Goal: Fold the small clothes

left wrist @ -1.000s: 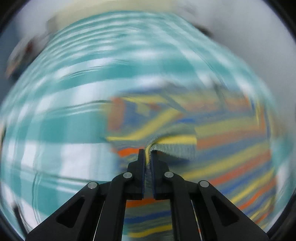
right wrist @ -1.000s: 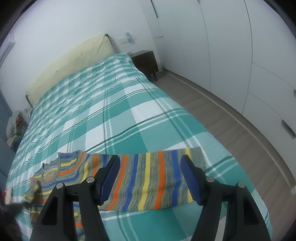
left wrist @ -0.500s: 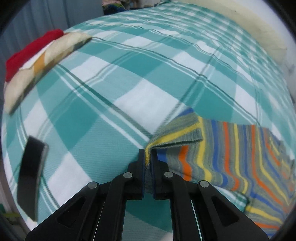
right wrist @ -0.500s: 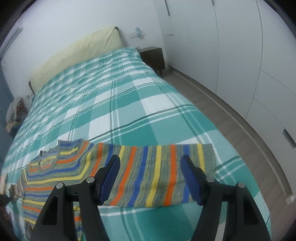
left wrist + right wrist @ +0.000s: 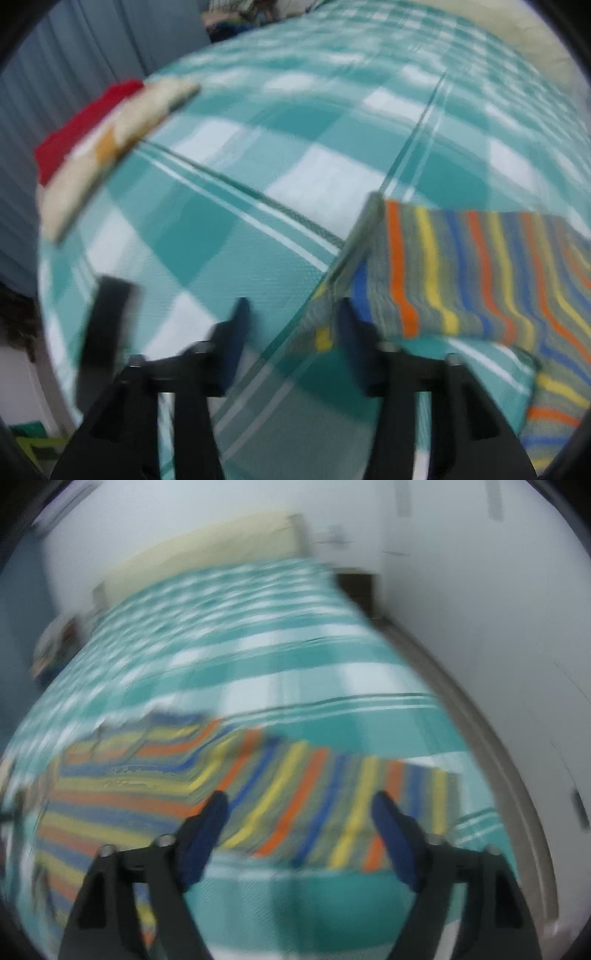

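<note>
Mid-fold: both our grippers, left (image 5: pixel 291 325) and right (image 5: pixel 299 823), gape empty over the bed (image 5: pixel 325 177), sweater (image 5: pixel 258 794) flat, sleeve at 3 o'clock; next, regrip an edge.

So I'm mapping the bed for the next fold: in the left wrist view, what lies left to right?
folded red and cream cloth → black flat object → left gripper, open → striped sweater sleeve
</note>
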`<action>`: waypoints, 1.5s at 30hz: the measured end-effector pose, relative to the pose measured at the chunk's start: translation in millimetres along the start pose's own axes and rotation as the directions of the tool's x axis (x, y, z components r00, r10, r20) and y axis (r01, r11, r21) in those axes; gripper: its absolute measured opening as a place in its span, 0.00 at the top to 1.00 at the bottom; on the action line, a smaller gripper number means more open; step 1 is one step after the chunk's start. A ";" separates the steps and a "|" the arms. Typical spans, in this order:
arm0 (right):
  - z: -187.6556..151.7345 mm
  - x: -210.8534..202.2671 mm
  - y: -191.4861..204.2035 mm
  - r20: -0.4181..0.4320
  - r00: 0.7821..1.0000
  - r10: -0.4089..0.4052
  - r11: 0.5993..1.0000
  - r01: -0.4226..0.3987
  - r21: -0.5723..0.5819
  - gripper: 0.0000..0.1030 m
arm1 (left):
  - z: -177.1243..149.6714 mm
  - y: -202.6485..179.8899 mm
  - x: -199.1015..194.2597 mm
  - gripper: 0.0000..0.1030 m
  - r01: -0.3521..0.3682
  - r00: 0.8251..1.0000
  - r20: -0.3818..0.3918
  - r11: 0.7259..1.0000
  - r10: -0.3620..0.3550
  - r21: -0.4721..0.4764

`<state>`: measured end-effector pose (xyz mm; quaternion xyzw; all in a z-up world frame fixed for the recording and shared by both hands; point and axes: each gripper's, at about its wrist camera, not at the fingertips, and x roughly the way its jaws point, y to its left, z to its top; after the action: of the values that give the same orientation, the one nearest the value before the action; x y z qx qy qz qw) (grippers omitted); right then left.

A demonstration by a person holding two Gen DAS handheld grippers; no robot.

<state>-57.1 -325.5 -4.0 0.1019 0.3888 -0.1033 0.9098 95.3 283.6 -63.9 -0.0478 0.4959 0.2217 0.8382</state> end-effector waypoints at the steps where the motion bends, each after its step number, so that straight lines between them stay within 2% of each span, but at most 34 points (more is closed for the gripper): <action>1: -3.9 -2.0 8.8 -0.019 1.000 0.025 0.999 -0.026 -0.026 0.18 | -1.9 0.1 -16.0 0.46 0.010 0.999 0.031 1.000 -0.011 0.028; 2: -13.8 -7.3 28.0 -0.063 0.995 0.075 0.994 -0.080 -0.079 0.18 | -8.2 -1.9 -40.6 0.45 0.041 0.997 0.065 0.996 -0.046 0.082; 4: -34.8 -17.3 54.6 -0.135 0.980 0.146 0.975 -0.165 -0.146 0.18 | -27.0 -10.7 -73.3 0.31 0.144 0.985 0.070 0.971 -0.160 0.188; 7: -86.7 -33.7 89.3 -0.314 0.902 0.295 0.924 -0.353 -0.145 0.18 | -72.5 -37.0 -106.3 0.25 0.339 0.933 -0.011 0.866 -0.360 0.367; 8: -104.6 -35.9 93.3 -0.370 0.863 0.344 0.910 -0.404 -0.096 0.18 | -93.9 -51.3 -112.2 0.25 0.407 0.904 -0.053 0.812 -0.425 0.419; 9: -126.8 -36.5 92.8 -0.422 0.821 0.385 0.902 -0.432 -0.017 0.18 | -108.0 -62.6 -113.2 0.25 0.441 0.887 -0.086 0.777 -0.454 0.449; 11: -157.3 -33.2 84.7 -0.460 0.782 0.420 0.899 -0.426 0.097 0.18 | -134.4 -90.4 -111.0 0.26 0.482 0.864 -0.140 0.717 -0.483 0.503; 14: -189.0 -25.5 76.2 -0.470 0.766 0.439 0.897 -0.409 0.171 0.24 | -159.1 -120.5 -107.5 0.27 0.476 0.858 -0.148 0.653 -0.492 0.589; 16: -203.4 -19.0 79.4 -0.435 0.766 0.473 0.880 -0.438 0.186 0.28 | -165.7 -130.3 -105.4 0.40 0.490 0.846 -0.162 0.623 -0.507 0.610; 17: -206.6 -17.8 84.4 -0.411 0.768 0.491 0.869 -0.465 0.171 0.39 | -167.9 -136.0 -104.2 0.47 0.516 0.830 -0.185 0.600 -0.526 0.612; 18: -208.5 -15.8 90.1 -0.394 0.760 0.517 0.852 -0.499 0.157 0.49 | -171.6 -140.7 -104.4 0.80 0.532 0.820 -0.202 0.581 -0.535 0.616; 19: -209.8 -12.1 96.5 -0.396 0.733 0.553 0.827 -0.541 0.155 0.79 | -172.5 -144.8 -104.9 0.95 0.543 0.812 -0.222 0.558 -0.540 0.628; 20: -211.5 -11.6 100.5 -0.409 0.714 0.569 0.815 -0.558 0.159 0.93 | -173.7 -143.6 -112.3 0.97 0.545 0.802 -0.211 0.540 -0.558 0.642; 22: -207.7 -18.1 101.2 -0.437 0.687 0.580 0.803 -0.573 0.165 0.93 | -170.7 -131.5 -131.7 0.98 0.571 0.765 -0.199 0.502 -0.613 0.649; 23: -202.6 -26.7 97.2 -0.440 0.684 0.581 0.799 -0.581 0.153 0.93 | -166.1 -118.6 -147.3 0.98 0.593 0.733 -0.198 0.470 -0.651 0.654; 25: -186.0 -50.4 84.1 -0.436 0.712 0.550 0.814 -0.573 0.091 0.93 | -163.1 -100.6 -170.1 0.98 0.595 0.702 -0.183 0.426 -0.688 0.682; 26: -174.2 -64.7 74.4 -0.421 0.739 0.525 0.827 -0.560 0.049 0.93 | -163.7 -87.5 -184.3 0.98 0.600 0.680 -0.186 0.391 -0.710 0.698; 28: -160.3 -77.7 64.6 -0.405 0.763 0.503 0.838 -0.545 0.013 0.93 | -172.6 -72.3 -198.5 0.98 0.601 0.656 -0.209 0.334 -0.726 0.726; 29: -155.2 -80.1 60.5 -0.404 0.782 0.474 0.853 -0.522 -0.012 0.93 | -184.7 -64.2 -204.5 0.98 0.596 0.653 -0.244 0.288 -0.717 0.749; 30: -153.4 -79.8 58.0 -0.404 0.807 0.431 0.872 -0.487 -0.043 0.93 | -194.1 -58.4 -207.2 0.98 0.586 0.660 -0.258 0.268 -0.706 0.765; 31: -154.0 -78.9 52.1 -0.410 0.810 0.420 0.877 -0.478 -0.045 0.92 | -205.6 -55.1 -206.8 0.97 0.575 0.674 -0.278 0.249 -0.685 0.779; 32: -158.5 -75.1 47.2 -0.421 0.804 0.420 0.880 -0.474 -0.027 0.92 | -220.0 -50.2 -203.0 0.97 0.559 0.699 -0.298 0.237 -0.650 0.794; 33: -165.1 -68.4 42.5 -0.435 0.791 0.429 0.882 -0.472 0.013 0.90 | -228.9 -45.8 -200.2 0.94 0.544 0.721 -0.296 0.247 -0.627 0.802; 34: -170.0 -63.2 38.8 -0.447 0.779 0.439 0.881 -0.470 0.047 0.77 | -234.6 -41.6 -195.3 0.93 0.535 0.740 -0.293 0.266 -0.606 0.802; 35: -176.7 -60.3 32.1 -0.456 0.767 0.452 0.879 -0.469 0.082 0.59 | -238.0 -32.0 -187.9 0.91 0.551 0.750 -0.302 0.305 -0.588 0.777; 36: -186.5 -58.2 26.5 -0.451 0.758 0.472 0.873 -0.472 0.120 0.53 | -238.3 -25.2 -183.6 0.82 0.570 0.748 -0.305 0.336 -0.589 0.750; 37: -190.9 -58.2 24.2 -0.442 0.755 0.484 0.868 -0.477 0.136 0.52 | -235.1 -18.9 -177.8 0.66 0.592 0.741 -0.304 0.369 -0.598 0.717; 38: -196.6 -57.9 21.2 -0.430 0.750 0.503 0.859 -0.487 0.155 0.52 | -230.6 -7.5 -172.8 0.55 0.620 0.728 -0.286 0.421 -0.623 0.662; 39: -202.6 -57.6 18.5 -0.424 0.744 0.517 0.852 -0.494 0.172 0.52 | -228.0 -1.1 -169.4 0.36 0.638 0.719 -0.269 0.456 -0.641 0.620; 40: -208.9 -56.3 18.4 -0.418 0.741 0.525 0.848 -0.499 0.180 0.52 | -225.6 4.9 -166.5 0.27 0.662 0.705 -0.257 0.482 -0.661 0.574; 41: -211.5 -54.5 20.4 -0.414 0.744 0.524 0.848 -0.500 0.175 0.52 | -223.1 8.9 -160.4 0.25 0.695 0.683 -0.252 0.504 -0.685 0.513; 43: -217.0 -51.3 23.9 -0.405 0.760 0.508 0.856 -0.498 0.140 0.52 | -224.2 6.0 -150.0 0.24 0.725 0.668 -0.265 0.529 -0.695 0.441; 44: -219.9 -49.2 26.8 -0.402 0.760 0.511 0.853 -0.505 0.129 0.52 | -228.1 -1.4 -145.1 0.24 0.726 0.674 -0.278 0.545 -0.684 0.419; 45: -225.2 -44.3 34.5 -0.408 0.748 0.524 0.843 -0.524 0.122 0.52 | -235.3 -10.9 -139.1 0.24 0.716 0.690 -0.295 0.565 -0.661 0.409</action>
<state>-232.5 -227.8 -120.5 0.2267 0.5335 0.1806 0.7946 -147.8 158.2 -65.3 -0.0332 0.5215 -0.2603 0.8119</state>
